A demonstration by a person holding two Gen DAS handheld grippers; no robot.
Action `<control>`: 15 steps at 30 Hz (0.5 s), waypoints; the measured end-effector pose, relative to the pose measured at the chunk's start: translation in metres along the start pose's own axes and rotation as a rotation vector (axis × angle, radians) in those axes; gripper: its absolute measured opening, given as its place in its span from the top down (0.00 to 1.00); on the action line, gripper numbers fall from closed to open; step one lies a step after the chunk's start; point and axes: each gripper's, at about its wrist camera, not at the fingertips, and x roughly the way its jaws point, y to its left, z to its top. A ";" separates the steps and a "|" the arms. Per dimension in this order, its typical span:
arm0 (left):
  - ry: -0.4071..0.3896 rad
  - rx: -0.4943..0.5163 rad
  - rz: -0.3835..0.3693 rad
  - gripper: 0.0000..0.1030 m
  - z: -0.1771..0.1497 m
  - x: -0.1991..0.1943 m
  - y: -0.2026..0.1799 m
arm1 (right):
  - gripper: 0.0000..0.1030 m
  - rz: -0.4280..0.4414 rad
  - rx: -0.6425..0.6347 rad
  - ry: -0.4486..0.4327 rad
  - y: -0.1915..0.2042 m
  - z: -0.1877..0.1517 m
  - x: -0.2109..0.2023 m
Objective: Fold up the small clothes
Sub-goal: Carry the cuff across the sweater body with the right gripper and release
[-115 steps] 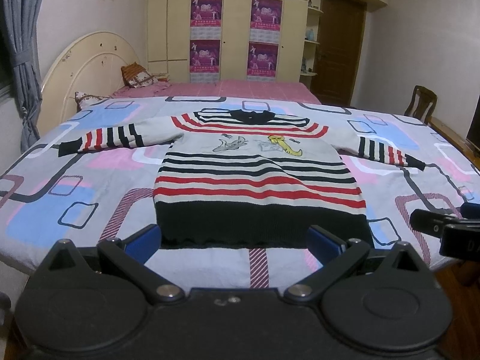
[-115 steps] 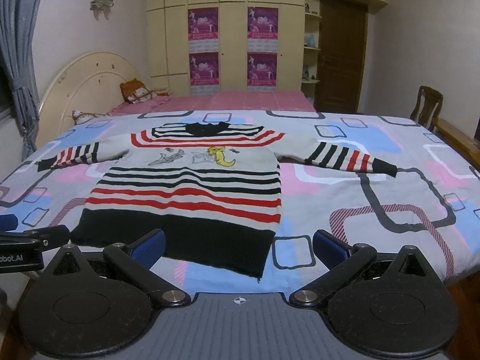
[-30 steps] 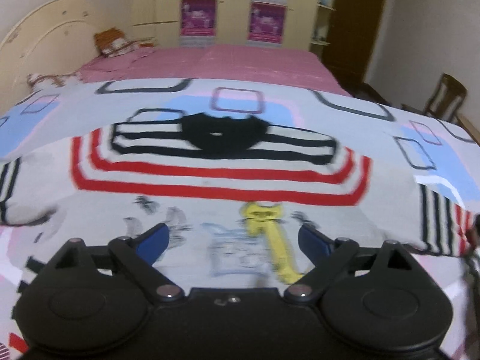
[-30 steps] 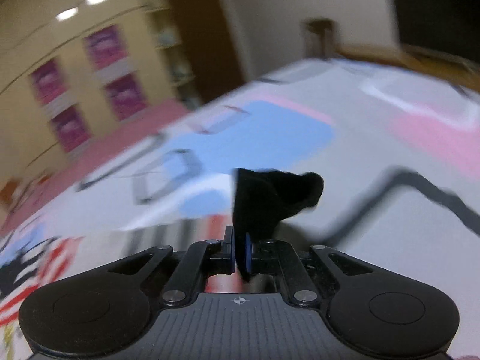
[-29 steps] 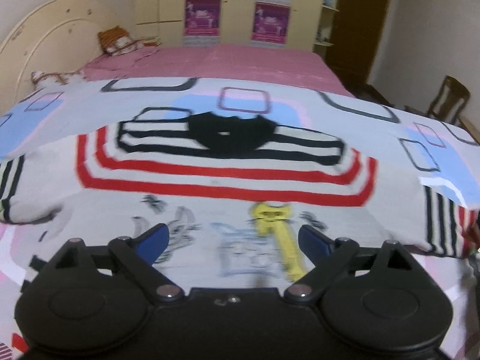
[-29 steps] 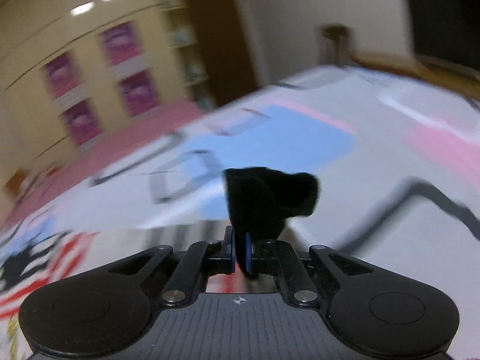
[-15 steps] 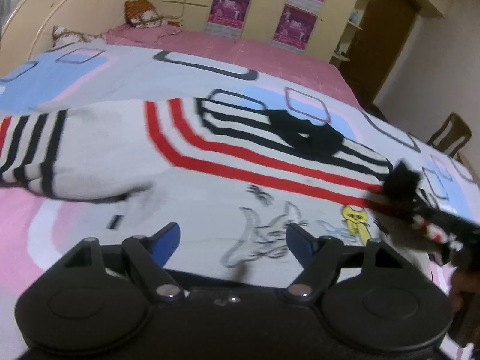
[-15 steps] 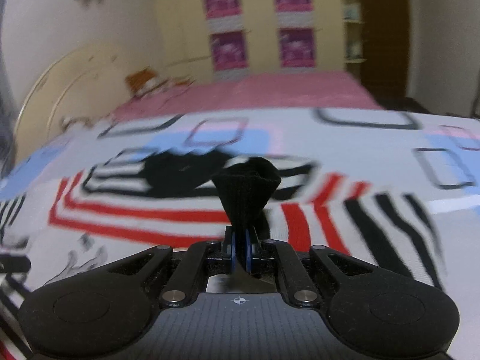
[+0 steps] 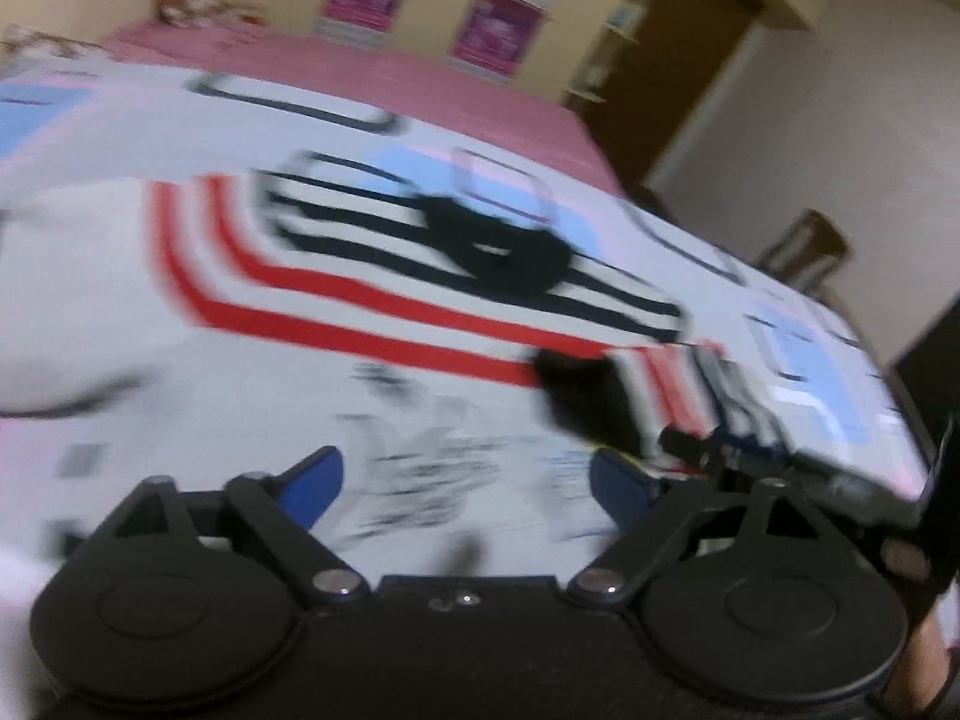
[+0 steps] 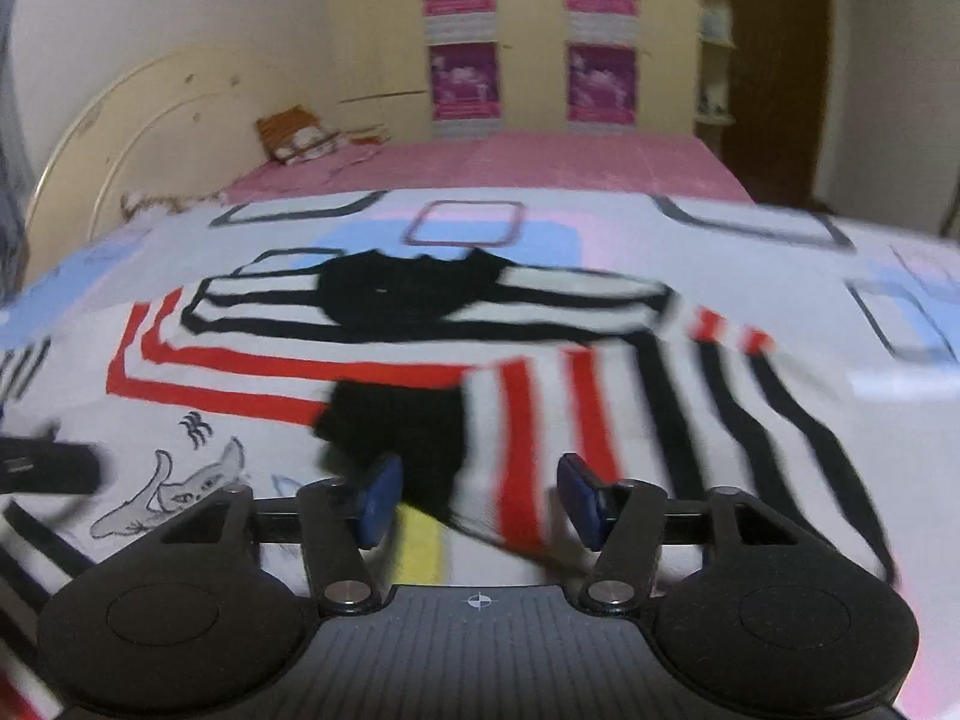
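A grey sweater (image 10: 252,360) with red and black stripes and a black collar (image 10: 408,294) lies flat on the quilted bed (image 10: 780,228). Its right sleeve (image 10: 540,432) is folded in over the chest, and the black cuff (image 10: 396,432) rests near the cartoon print (image 10: 174,492). My right gripper (image 10: 478,501) hovers just behind the cuff with its jaws opening; the sleeve lies between the pads, which do not press on it. My left gripper (image 9: 465,483) hangs over the chest print, its jaws opening with nothing between them. In the left wrist view the cuff (image 9: 582,390) and the right gripper (image 9: 690,441) show at the right.
Beyond the quilt is a pink sheet (image 10: 510,168) with a cushion (image 10: 297,135) by the cream headboard (image 10: 120,138). A wardrobe with posters (image 10: 462,78) and a dark door (image 10: 774,72) stand at the back. A wooden chair (image 9: 804,252) is beside the bed on the right.
My right gripper swung left with the black cuff, brought the sleeve over the chest and parted its jaws off it. My left gripper shifted over the sweater and tilted.
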 end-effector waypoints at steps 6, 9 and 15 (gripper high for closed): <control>0.066 -0.027 -0.111 0.38 0.012 0.068 -0.038 | 0.66 -0.069 0.122 0.063 -0.066 -0.019 -0.038; 0.092 -0.033 -0.098 0.53 0.016 0.096 -0.049 | 0.66 -0.091 0.203 0.076 -0.090 -0.022 -0.044; 0.073 0.002 -0.087 0.94 0.023 0.113 -0.055 | 0.67 -0.132 0.254 0.096 -0.108 -0.022 -0.037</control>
